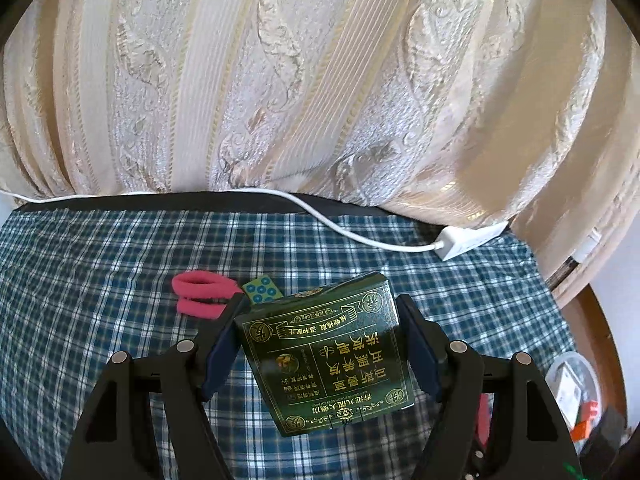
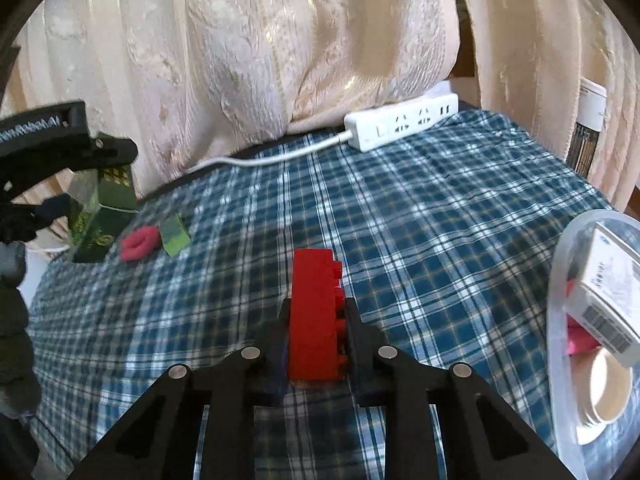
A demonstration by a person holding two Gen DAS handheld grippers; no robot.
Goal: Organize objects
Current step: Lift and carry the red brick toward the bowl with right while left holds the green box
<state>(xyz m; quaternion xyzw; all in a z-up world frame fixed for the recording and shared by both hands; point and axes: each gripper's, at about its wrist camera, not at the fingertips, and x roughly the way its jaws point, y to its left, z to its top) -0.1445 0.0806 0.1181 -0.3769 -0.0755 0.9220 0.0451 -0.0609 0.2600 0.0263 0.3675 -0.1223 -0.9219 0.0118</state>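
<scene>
My left gripper (image 1: 322,302) is shut on a dark green box (image 1: 326,354) with gold lettering, held tilted above the plaid cloth (image 1: 100,264). The right wrist view shows the same green box (image 2: 100,216) and left gripper (image 2: 86,178) at its far left. My right gripper (image 2: 317,306) is shut on a red toy brick (image 2: 314,316), low over the cloth. A pink hair band (image 1: 200,294) and a small green patterned card (image 1: 262,289) lie on the cloth just past the box; the right wrist view has the hair band (image 2: 138,243) and the card (image 2: 174,235) at left.
A clear plastic tub (image 2: 560,320) at the right holds a white carton (image 2: 612,300), a tape roll (image 2: 604,392) and something pink. A white power strip (image 2: 400,126) with its cable lies at the back edge, under a cream patterned curtain (image 1: 320,80).
</scene>
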